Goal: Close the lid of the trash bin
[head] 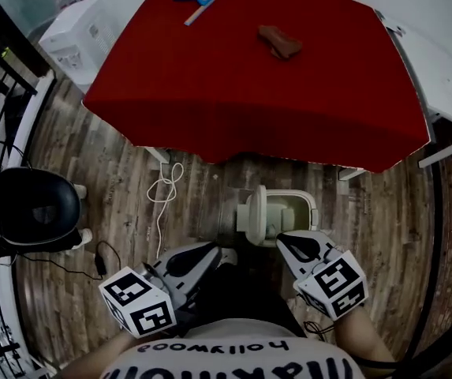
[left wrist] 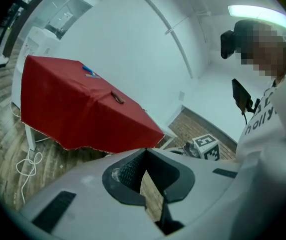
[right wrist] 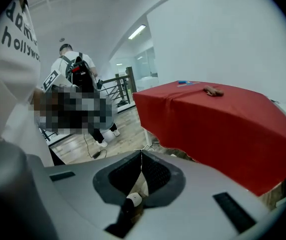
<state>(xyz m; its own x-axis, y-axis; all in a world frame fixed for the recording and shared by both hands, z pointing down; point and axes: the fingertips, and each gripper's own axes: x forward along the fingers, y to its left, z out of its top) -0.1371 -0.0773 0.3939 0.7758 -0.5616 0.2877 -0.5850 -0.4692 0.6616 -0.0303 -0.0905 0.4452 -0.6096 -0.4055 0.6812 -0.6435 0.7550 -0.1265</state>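
A small pale trash bin (head: 295, 210) stands on the wood floor just in front of the red table's near edge. Its lid (head: 256, 212) is raised upright on the bin's left side, and the opening shows. My left gripper (head: 212, 253) hovers just below-left of the bin, its jaws together and empty. My right gripper (head: 284, 240) hangs close to the bin's near rim, also shut with nothing held. In the left gripper view the fingertips (left wrist: 145, 150) meet over bare floor. The right gripper view shows its fingertips (right wrist: 142, 153) touching too.
The red-covered table (head: 233, 93) carries a blue-handled tool (head: 199, 1) and a brown object (head: 279, 41). A white cable (head: 165, 191) lies on the floor left of the bin. A black chair (head: 33, 207) and railing stand at the left. A person (right wrist: 78, 79) stands behind.
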